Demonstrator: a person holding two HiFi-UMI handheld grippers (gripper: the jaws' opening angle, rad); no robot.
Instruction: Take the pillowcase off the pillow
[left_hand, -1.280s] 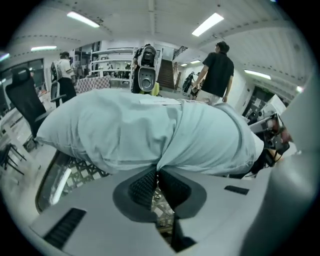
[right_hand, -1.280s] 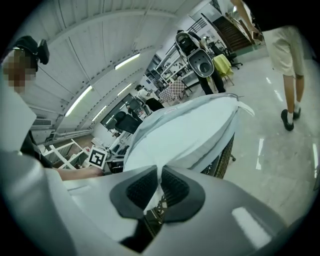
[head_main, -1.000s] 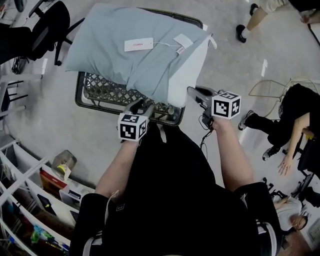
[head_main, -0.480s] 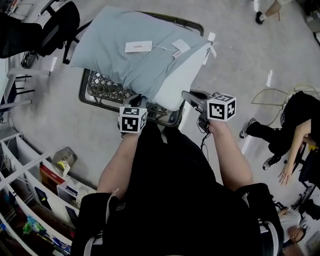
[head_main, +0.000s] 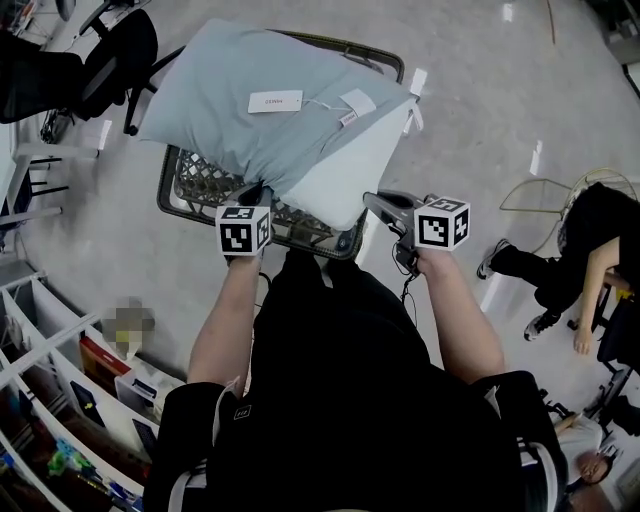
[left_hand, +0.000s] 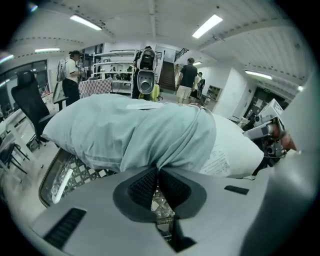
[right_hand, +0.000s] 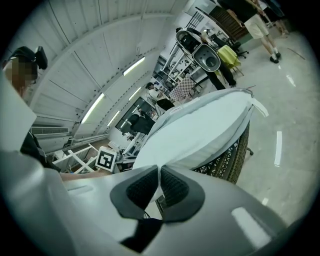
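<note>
head view: left gripper just closed on pillowcase, its white label unreadable; right gripper pinches pillow.

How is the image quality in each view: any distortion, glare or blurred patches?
Head view: sharp, glare streaks on the floor, one mosaic patch at lower left. Left gripper view: strong fisheye bending, dark corners, bright ceiling lights, pillowcase sharp. Right gripper view: same fisheye curve, pillow sharp, mosaic patch at upper left.

Most of the wicker basket is covered by the pillow and its pillowcase. The print on the white label cannot be read. A seated person is cut off by the right edge
</note>
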